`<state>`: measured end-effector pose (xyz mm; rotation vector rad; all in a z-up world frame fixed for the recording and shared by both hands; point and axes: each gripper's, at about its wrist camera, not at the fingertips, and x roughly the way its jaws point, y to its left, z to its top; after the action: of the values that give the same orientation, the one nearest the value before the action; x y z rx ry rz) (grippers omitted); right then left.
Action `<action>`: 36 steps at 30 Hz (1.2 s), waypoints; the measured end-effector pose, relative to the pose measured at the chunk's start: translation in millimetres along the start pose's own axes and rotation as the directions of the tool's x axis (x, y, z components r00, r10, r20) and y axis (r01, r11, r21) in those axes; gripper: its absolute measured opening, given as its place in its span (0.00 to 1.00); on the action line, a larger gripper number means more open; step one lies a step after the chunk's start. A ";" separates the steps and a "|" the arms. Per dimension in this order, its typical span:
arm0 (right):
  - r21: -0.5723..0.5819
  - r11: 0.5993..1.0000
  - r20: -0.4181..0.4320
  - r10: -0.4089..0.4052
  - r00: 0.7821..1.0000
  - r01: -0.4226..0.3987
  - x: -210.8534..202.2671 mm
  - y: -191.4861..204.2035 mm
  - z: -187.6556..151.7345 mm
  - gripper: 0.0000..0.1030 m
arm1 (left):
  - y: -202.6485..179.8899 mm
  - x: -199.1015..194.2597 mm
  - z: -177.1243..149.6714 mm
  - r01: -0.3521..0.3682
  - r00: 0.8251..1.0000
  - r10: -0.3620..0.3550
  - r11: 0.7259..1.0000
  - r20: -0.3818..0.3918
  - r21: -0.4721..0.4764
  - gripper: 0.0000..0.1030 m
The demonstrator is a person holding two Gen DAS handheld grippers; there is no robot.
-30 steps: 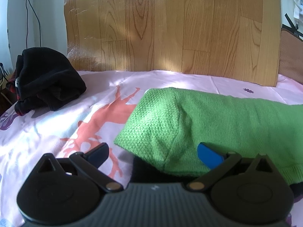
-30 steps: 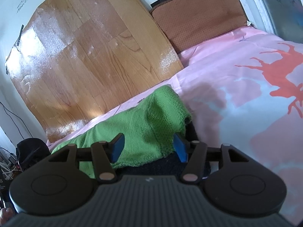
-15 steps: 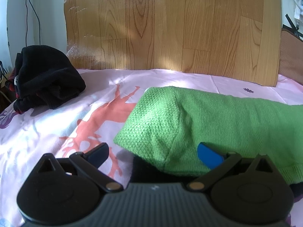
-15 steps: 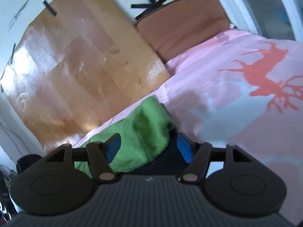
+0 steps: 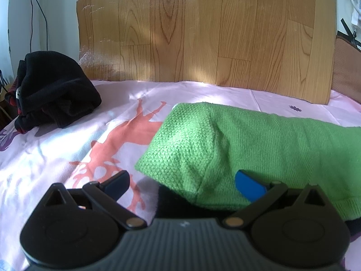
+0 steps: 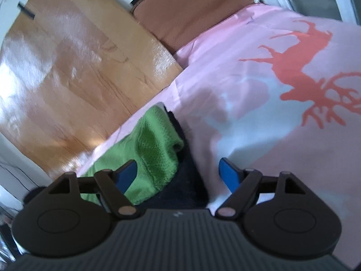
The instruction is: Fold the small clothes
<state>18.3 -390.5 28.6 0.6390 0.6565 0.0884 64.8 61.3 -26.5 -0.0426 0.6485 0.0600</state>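
A green knitted garment lies folded on the pink bed sheet, with a dark layer showing under its near edge. My left gripper is open, its blue fingertips on either side of the garment's left corner. In the right wrist view the green garment lies over the dark layer. My right gripper is open and empty, just above the garment's right end.
A black pile of clothes sits at the far left of the bed. A wood-pattern board leans behind the bed. A brown cushion stands at the back right. The sheet carries red deer prints.
My right gripper has opened wider, pulled back from the green garment and swung right. My left gripper has barely moved.
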 end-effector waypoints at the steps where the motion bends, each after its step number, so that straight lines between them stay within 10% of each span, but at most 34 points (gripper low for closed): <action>1: -0.019 1.000 0.000 -0.005 1.000 0.005 3.2 7.1 -3.8 0.73 | -0.2 -0.3 -0.1 -0.001 1.000 0.001 1.000 0.000 0.001 1.00; 5: -0.138 0.989 0.007 -0.056 0.998 0.056 12.3 33.7 -16.5 0.71 | -0.2 -0.4 0.1 0.001 1.000 -0.001 1.000 -0.001 -0.001 1.00; 10: -0.070 0.997 -0.030 -0.034 0.999 0.032 13.0 24.1 -9.5 0.28 | -0.8 -2.7 0.0 0.001 1.000 -0.001 1.000 0.008 0.006 1.00; 16: -0.206 0.977 0.045 0.070 0.997 -0.059 -13.8 84.0 -1.4 0.26 | 26.7 -27.7 5.6 0.133 0.980 -0.116 0.987 0.162 -0.096 1.00; 20: -0.465 0.879 0.035 0.138 0.990 -0.106 -12.0 162.1 -21.3 0.26 | 81.0 -35.2 11.3 0.235 0.955 -0.154 0.915 0.255 -0.328 1.00; 27: -0.766 0.587 -0.181 0.195 0.964 -0.262 45.2 271.7 -100.9 0.26 | 142.4 -17.4 4.8 0.238 0.962 -0.114 0.795 0.248 -0.558 1.00; 33: -0.820 0.452 -0.339 0.110 0.934 -0.351 99.0 287.1 -151.2 0.40 | 140.3 -16.2 5.8 0.271 0.953 -0.143 0.797 0.267 -0.539 1.00; 36: -0.742 0.478 -0.434 0.192 0.880 -0.470 80.8 282.2 -132.4 0.55 | 130.6 -15.6 8.0 0.296 0.948 -0.191 0.819 0.254 -0.491 1.00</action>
<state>37.5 -71.4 67.8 -0.2240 0.6739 0.8558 48.2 191.4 -13.4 -0.6465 0.4087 -0.0102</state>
